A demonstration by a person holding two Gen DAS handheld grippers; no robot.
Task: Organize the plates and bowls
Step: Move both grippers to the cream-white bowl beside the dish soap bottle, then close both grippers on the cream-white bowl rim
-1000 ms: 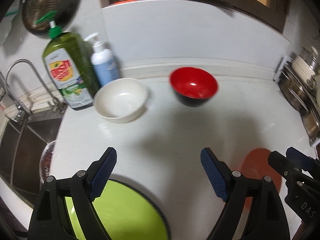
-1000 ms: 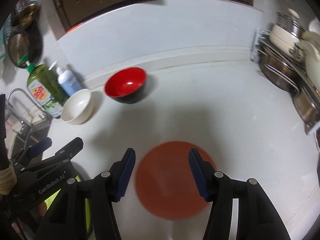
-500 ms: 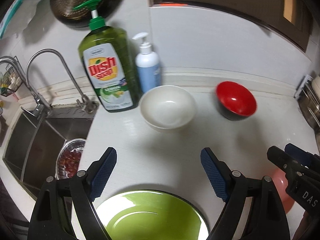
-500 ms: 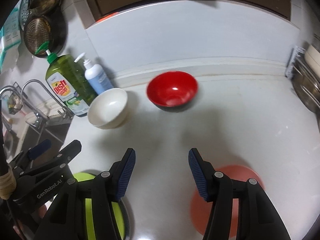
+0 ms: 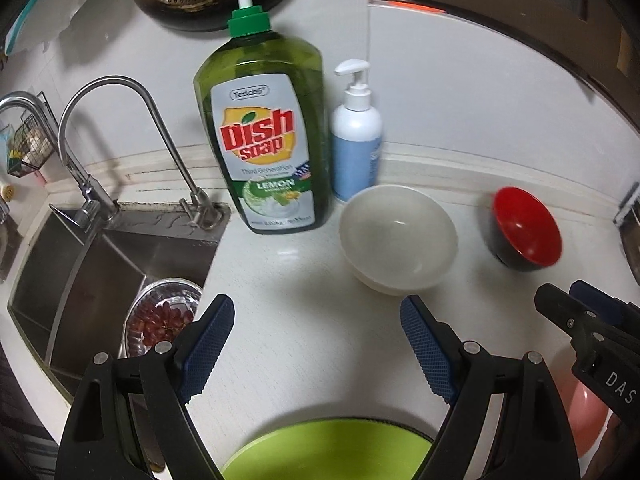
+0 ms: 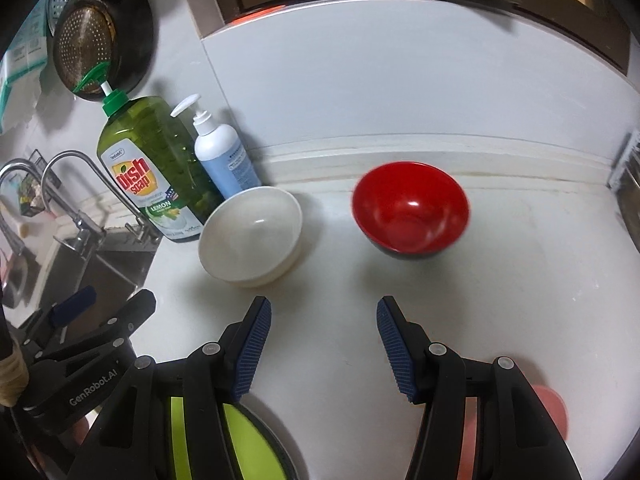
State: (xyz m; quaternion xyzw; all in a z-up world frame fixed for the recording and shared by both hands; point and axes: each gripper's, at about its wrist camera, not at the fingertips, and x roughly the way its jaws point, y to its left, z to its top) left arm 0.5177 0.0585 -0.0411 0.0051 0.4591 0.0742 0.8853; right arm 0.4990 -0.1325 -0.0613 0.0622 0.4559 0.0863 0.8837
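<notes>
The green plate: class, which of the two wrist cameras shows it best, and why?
The left wrist view. There the green plate shows as one broad arc between the open fingers of the left gripper. In the right wrist view the right gripper covers most of it, leaving narrow green strips.

Green plate — cut off below

The right gripper gapes empty over the counter. Beyond its jaws, white bowl left, red bowl right.
</notes>
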